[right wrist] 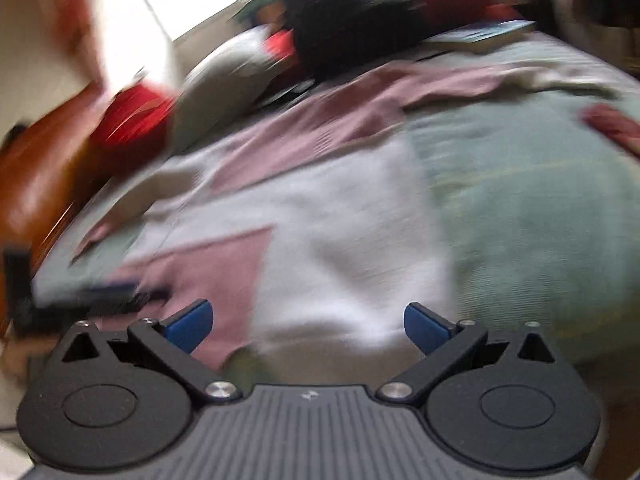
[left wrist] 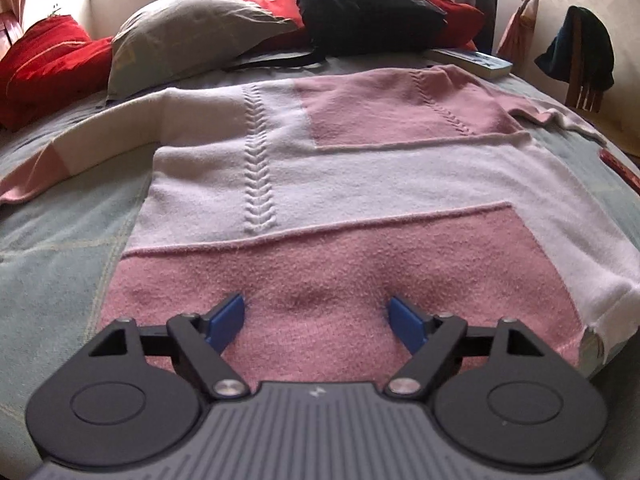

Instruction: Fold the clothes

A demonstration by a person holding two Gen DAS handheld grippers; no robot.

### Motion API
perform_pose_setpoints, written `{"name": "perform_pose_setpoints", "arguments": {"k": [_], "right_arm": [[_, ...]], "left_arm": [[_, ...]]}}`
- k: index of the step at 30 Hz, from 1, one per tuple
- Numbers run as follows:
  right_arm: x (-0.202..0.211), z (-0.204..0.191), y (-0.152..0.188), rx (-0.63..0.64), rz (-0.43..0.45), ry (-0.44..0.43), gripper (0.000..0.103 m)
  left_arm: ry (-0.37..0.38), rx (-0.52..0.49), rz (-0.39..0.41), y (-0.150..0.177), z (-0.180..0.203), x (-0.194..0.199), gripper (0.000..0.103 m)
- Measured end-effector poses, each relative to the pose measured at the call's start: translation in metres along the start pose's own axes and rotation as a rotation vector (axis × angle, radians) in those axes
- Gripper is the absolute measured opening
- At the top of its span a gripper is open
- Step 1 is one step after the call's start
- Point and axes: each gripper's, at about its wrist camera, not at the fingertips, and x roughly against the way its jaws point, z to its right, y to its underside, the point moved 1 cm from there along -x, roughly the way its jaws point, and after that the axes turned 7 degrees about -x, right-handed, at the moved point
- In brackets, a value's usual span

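A pink and white block-patterned sweater [left wrist: 340, 176] lies spread flat on the bed, both sleeves stretched out to the sides. My left gripper [left wrist: 318, 318] hovers over its pink hem band, blue pads apart with only flat knit showing between them; the pads do not pinch it. The right wrist view is blurred. There the same sweater [right wrist: 320, 220] lies ahead, and my right gripper [right wrist: 308, 326] stands wide open over its near white corner, nothing caught between the fingers. The left gripper [right wrist: 100, 300] shows as a dark smear at the lower left.
The bed has a pale green checked cover [left wrist: 52, 264]. At its far end lie a grey pillow [left wrist: 188, 32], red cushions [left wrist: 44, 68], a black bag [left wrist: 364, 4] and a book [left wrist: 476, 62]. A chair with dark clothing [left wrist: 580, 48] stands at the right. A brown wooden bedframe [right wrist: 36, 184] shows at the left.
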Motion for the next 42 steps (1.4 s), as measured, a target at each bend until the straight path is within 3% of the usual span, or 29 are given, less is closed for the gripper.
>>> {"name": "perform_pose_setpoints", "arguments": {"k": [3,7,9,11,16,20,22,25,29,32,36,42], "right_arm": [[0.007,0.03,-0.005,-0.092,0.044,0.025,0.103],[-0.017,0.059,-0.002,-0.323,-0.068,-0.177,0.103],[-0.025,0.051,0.004,-0.348,-0.115,-0.296,0.103],[-0.032,0.041,0.009,-0.357,-0.152,-0.399,0.103],[-0.042,0.025,0.01,-0.319,-0.165,-0.416,0.103],[-0.036,0.011,0.004,-0.316,-0.228,-0.601,0.103],[-0.026,-0.002,-0.001,-0.271,-0.245,-0.647,0.103],[-0.01,-0.021,-0.01,-0.152,-0.254,-0.575,0.103],[0.005,-0.038,-0.03,0.004,-0.145,-0.424,0.103],[-0.018,-0.042,-0.034,0.096,-0.099,-0.211,0.103],[-0.066,-0.038,-0.007,0.157,-0.177,0.006,0.103],[-0.056,-0.036,0.019,0.216,-0.178,0.038,0.103]], "left_arm": [[-0.001,0.0,0.005,-0.001,0.001,0.0,0.082],[0.001,0.003,0.002,-0.003,0.001,0.0,0.083],[0.002,0.004,0.003,-0.002,0.001,0.001,0.083],[0.002,0.004,0.003,-0.001,0.001,0.001,0.083],[0.001,0.005,-0.002,-0.002,0.002,0.001,0.084],[0.009,0.013,0.002,-0.001,0.001,0.003,0.084],[0.015,0.018,0.003,-0.004,0.0,0.007,0.084],[0.027,0.002,0.06,-0.012,0.0,0.021,0.084],[0.009,-0.048,0.117,-0.023,0.004,0.031,0.084],[-0.015,-0.073,0.073,-0.024,0.01,0.016,0.084],[-0.009,-0.087,-0.008,-0.011,0.018,-0.001,0.084],[0.006,-0.063,-0.008,0.019,0.017,0.018,0.087]]}}
